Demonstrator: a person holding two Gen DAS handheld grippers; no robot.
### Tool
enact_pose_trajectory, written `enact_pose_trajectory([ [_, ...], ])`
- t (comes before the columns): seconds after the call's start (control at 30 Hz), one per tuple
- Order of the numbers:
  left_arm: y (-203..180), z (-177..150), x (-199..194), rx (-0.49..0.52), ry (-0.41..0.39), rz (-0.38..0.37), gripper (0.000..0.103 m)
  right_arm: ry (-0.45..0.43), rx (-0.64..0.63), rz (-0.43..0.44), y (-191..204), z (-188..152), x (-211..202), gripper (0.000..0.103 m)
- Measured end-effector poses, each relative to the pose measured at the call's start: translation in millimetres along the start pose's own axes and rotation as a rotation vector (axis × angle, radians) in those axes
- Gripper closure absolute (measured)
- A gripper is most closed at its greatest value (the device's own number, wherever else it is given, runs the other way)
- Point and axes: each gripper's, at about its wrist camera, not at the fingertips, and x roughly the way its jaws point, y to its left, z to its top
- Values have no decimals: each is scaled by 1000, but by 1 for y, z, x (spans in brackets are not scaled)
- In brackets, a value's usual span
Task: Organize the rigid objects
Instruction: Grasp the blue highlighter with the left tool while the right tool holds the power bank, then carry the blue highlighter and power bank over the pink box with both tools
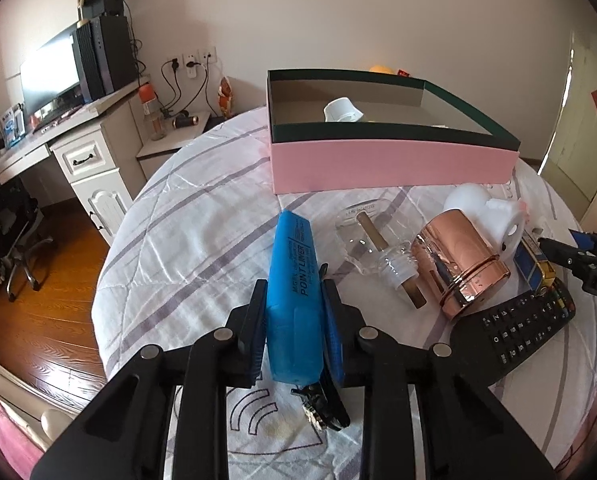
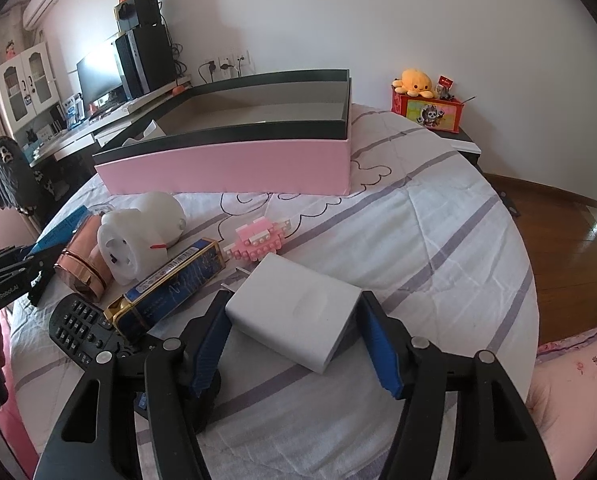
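Blue plastic first: my left gripper [image 1: 292, 312] is clenched across the highlighter [image 1: 294, 300], light and stiff on the quilt [image 1: 186, 216], gripped mid-barrel. My right gripper [image 2: 294, 336] straddles the white power bank [image 2: 294, 304], pads at its flanks; I judge it dense, smooth, slippery. Beyond waits the pink box [image 2: 226, 168].
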Motion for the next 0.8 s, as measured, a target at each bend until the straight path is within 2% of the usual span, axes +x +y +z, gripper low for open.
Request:
enact_pose_trajectory([
  [0.17, 4, 1, -12, -6, -16, -21, 78, -1, 3, 2, 0, -1, -2, 39],
  [0.43, 3, -4, -23, -1, -24, -13, 78, -13, 8, 11, -2, -4, -10, 39],
  [0.8, -9, 3, -57, 21, -98, -23, 78, -67, -1, 17, 2, 1, -34, 39],
])
